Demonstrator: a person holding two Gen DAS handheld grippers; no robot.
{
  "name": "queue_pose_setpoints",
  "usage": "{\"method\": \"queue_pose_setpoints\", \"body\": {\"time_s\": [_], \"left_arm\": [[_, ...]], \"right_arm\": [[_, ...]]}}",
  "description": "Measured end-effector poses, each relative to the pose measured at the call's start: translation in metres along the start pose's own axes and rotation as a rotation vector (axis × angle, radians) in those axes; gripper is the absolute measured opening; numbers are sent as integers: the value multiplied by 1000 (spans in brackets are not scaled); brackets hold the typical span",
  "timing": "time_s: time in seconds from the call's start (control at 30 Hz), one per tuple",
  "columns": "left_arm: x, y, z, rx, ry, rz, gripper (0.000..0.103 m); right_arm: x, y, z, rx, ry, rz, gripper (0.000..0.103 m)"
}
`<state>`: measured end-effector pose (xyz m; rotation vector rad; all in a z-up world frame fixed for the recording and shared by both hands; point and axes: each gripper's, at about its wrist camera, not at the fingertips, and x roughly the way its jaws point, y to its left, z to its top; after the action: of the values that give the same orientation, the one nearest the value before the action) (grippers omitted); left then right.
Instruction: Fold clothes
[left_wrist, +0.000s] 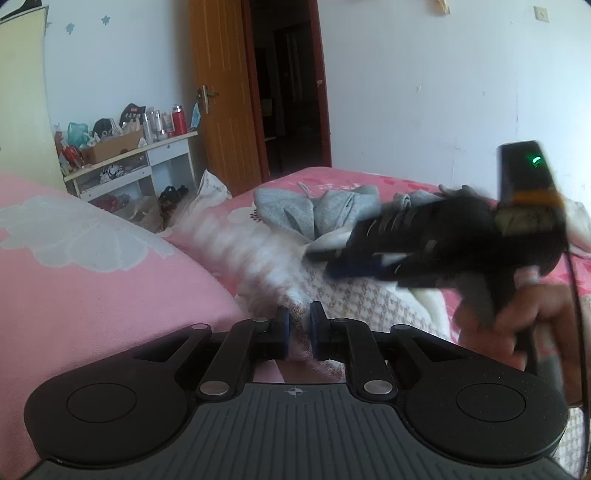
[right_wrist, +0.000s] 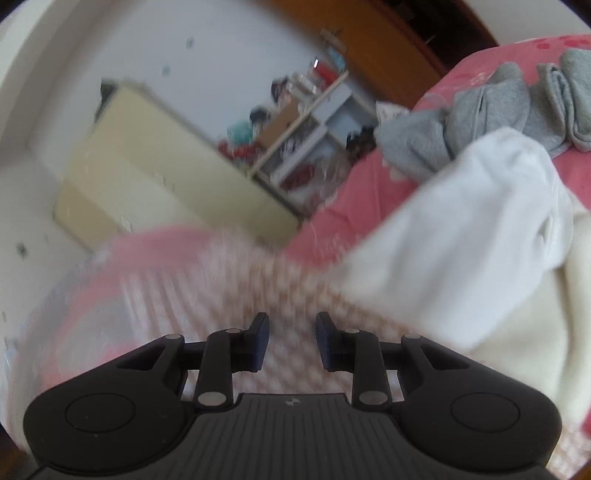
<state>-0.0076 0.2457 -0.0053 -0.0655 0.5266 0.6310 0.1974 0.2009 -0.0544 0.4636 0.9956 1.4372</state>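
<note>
Left gripper (left_wrist: 298, 334): fingers drawn near together, pinching a fold of the houndstooth garment (left_wrist: 354, 306), pink-and-white check outside, white fleecy lining inside. Cloth visibly caught between the blue pads, stretched away toward the far left in a blurred band. Right gripper (right_wrist: 291, 341): fingers spread, nothing between them, hovering just above the same checked cloth; seen from the left wrist view as a dark blurred shape, held in a hand (left_wrist: 532, 325) at the right.

Garment spread across the pink bed (left_wrist: 110, 295), near side, white lining (right_wrist: 461, 229) bulging up at the right. Farther off, a grey garment (left_wrist: 317, 214) lying crumpled on the bedspread, not folded.

Judged by look: soft, thick, limp, light enough for one pinch to lift, but bulky; fleece likely to cling to itself rather than slip. Best taken at a hem or corner, through both layers, so lining and shell move together. Mid-panel grips likely to bunch. How far folding has gone: not settled by these views.
</note>
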Motion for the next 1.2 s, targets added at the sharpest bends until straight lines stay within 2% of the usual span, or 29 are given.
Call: {"method": "queue_pose_setpoints", "body": {"time_s": [0.07, 0.1, 0.13, 0.23, 0.33, 0.43, 0.5, 0.57, 0.7, 0.8, 0.83, 0.93, 1.0, 1.1, 1.13, 1.2], "left_arm": [[-10, -4, -6, 58, -30, -12, 19], [-15, -6, -10, 89, -46, -18, 26], [-21, -9, -16, 131, -69, -26, 30], [-42, -17, -34, 230, -123, -49, 33], [-56, -23, -44, 239, -121, -147, 33], [-53, -43, -49, 261, -86, -325, 33], [-44, -71, -61, 314, -34, -421, 33], [-35, -102, -74, 370, 21, -514, 32], [-16, -162, -99, 480, 133, -700, 30], [-2, -192, -131, 571, 201, -724, 28], [3, -197, -144, 601, 212, -707, 28], [-1, -195, -158, 673, 149, -703, 29], [-5, -192, -157, 688, 125, -720, 29], [-10, -186, -141, 663, 128, -785, 29], [-10, -187, -138, 674, 123, -807, 30], [-5, -195, -149, 743, 140, -794, 30]], "right_arm": [[-44, -7, 8, 36, -88, 28, 30], [-69, -11, 12, 29, -126, 22, 30], [-100, -15, 13, 12, -159, -25, 31], [-199, -33, 7, 17, -239, -174, 32], [-282, -38, -22, 37, -283, -298, 32], [-335, -21, -71, 23, -257, -425, 32], [-361, -6, -109, 14, -224, -507, 32], [-374, 8, -147, 25, -173, -604, 32], [-379, 25, -220, 86, -121, -733, 31], [-376, 31, -269, 66, -116, -857, 30], [-373, 28, -283, 55, -105, -897, 30], [-359, 3, -315, 31, -30, -994, 28], [-362, 0, -323, 32, -32, -1008, 24], [-384, 21, -322, 53, -91, -1005, 25], [-394, 30, -325, 67, -121, -1013, 25], [-414, 46, -331, 89, -173, -1037, 25]]}}
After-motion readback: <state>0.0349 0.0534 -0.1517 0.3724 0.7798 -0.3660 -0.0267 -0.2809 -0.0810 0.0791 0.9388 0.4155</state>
